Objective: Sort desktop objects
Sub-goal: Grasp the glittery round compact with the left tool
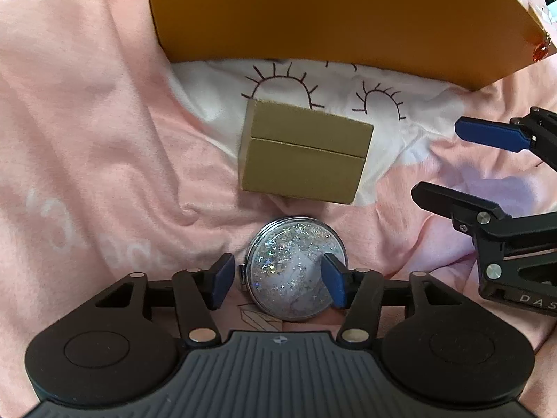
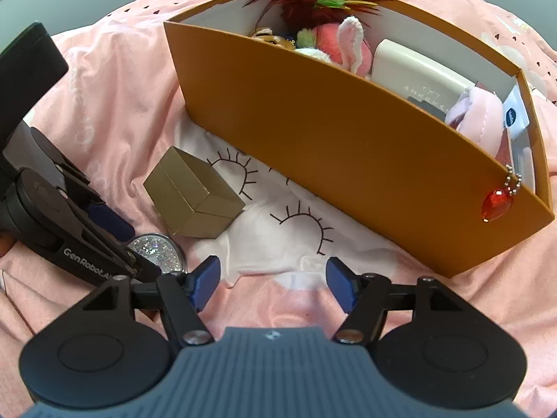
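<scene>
the left gripper is hanging almost straight down over the glitter compact, jaws standing wide, one blue pad sitting off the disc's left edge and the other showing over its right half. nothing is being pinched here; the pads look clear of the rim, though how high they are above it is hard to tell. the compact is lying flat on the pink cloth, just this side of the small gold box, face up. it is round, so there is no long axis to line up with; only the little hinge nub at its left edge gives it a direction, pointing toward the left pad. my read: the pinch has to come across the disc's width, and the jaws look about wide enough for it.

the right gripper is standing open too, holding nothing, pointing at bare cloth before the orange bin. the compact lies off to its left, so the left hand is clearly the nearer one. the gold box is sitting between compact and bin, tilted on the folds.
</scene>
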{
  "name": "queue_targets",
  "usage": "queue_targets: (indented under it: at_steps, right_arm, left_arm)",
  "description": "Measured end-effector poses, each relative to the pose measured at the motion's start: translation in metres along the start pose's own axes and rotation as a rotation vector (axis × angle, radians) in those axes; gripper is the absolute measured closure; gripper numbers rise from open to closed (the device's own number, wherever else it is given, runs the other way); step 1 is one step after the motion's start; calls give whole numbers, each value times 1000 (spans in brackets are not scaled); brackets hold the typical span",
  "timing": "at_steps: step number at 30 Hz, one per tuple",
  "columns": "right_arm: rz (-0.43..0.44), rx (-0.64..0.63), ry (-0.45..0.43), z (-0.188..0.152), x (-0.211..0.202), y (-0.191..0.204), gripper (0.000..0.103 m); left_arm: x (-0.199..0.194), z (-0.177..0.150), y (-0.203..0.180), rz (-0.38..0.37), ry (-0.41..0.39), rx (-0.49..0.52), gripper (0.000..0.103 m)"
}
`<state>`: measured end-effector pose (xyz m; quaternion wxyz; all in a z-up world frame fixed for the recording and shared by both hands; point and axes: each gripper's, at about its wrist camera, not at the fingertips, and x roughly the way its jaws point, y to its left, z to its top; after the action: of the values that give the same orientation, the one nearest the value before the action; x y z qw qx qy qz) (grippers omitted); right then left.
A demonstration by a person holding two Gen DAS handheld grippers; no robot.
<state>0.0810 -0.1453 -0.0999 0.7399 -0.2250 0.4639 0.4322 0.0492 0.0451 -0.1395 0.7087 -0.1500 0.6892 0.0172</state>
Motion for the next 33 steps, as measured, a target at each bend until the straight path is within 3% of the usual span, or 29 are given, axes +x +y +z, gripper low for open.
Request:
queue_targets:
  at_steps: [6,13,22,27,33]
  right_arm:
    - [5,13,11,0,3,-2,33]
    - [9,11,20,0,5,-1,33]
    - [8,11,23,0,4,-1,33]
    - [6,12,20,0,4,-1,33]
    - [1,15,21,0,4,-1,33]
  left_arm:
    - [5,-1,4,-41,31,0,30]
    - [4,-6,5,-39,35,19,31]
    - [-9,-17,4,-9,6,53,48]
    - [-24,-25,2,4,-35,79,63]
    - [-41,-33,-6,26,-83,133,73]
